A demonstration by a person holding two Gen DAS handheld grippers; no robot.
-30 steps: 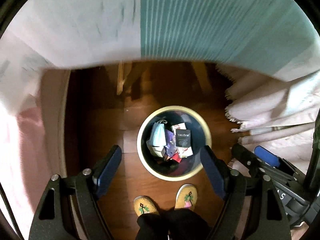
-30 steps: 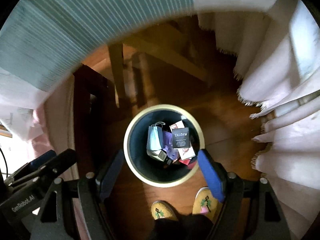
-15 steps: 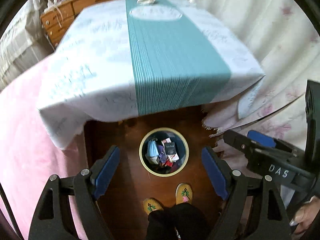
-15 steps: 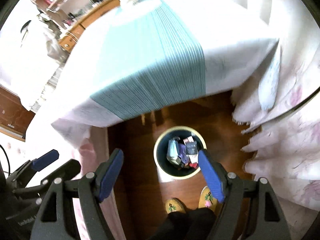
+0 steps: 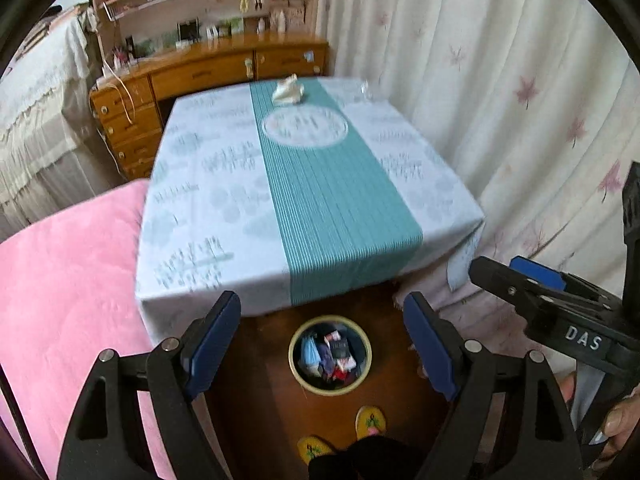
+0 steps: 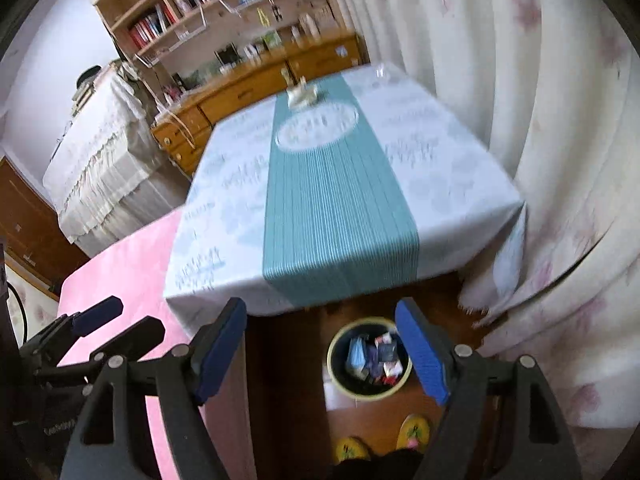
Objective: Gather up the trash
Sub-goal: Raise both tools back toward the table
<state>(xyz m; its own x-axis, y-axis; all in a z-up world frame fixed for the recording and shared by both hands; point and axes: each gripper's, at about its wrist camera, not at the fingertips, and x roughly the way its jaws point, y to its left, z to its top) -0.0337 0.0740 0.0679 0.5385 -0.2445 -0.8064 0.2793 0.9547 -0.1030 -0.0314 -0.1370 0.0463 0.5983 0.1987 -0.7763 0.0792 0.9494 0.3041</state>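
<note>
A round bin point(image 5: 291, 356) point(image 6: 329, 360) with a pale rim stands on the wooden floor just in front of the table, holding a blue face mask, small boxes and wrappers. On the far end of the table lies a crumpled white tissue point(image 5: 288, 90) point(image 6: 302, 96), and a small clear scrap point(image 5: 364, 88) point(image 6: 380, 70) lies near the far right corner. My left gripper point(image 5: 322, 298) hangs open and empty high above the bin. Beside it, my right gripper point(image 6: 320, 304) is also open and empty. Each shows in the other's view: the right gripper point(image 5: 500, 270), the left gripper point(image 6: 132, 318).
The table point(image 5: 224, 200) wears a pale cloth with a teal runner. A pink bed cover point(image 5: 72, 280) lies at the left, flowered curtains point(image 5: 480, 80) hang at the right, and a wooden dresser point(image 5: 200, 76) with shelves stands behind. The person's yellow slippers point(image 5: 370, 420) are close to the bin.
Both grippers have risen from just over the bin, below the table edge, to well above the table. The bin looks much smaller, and the table top and room have come into view.
</note>
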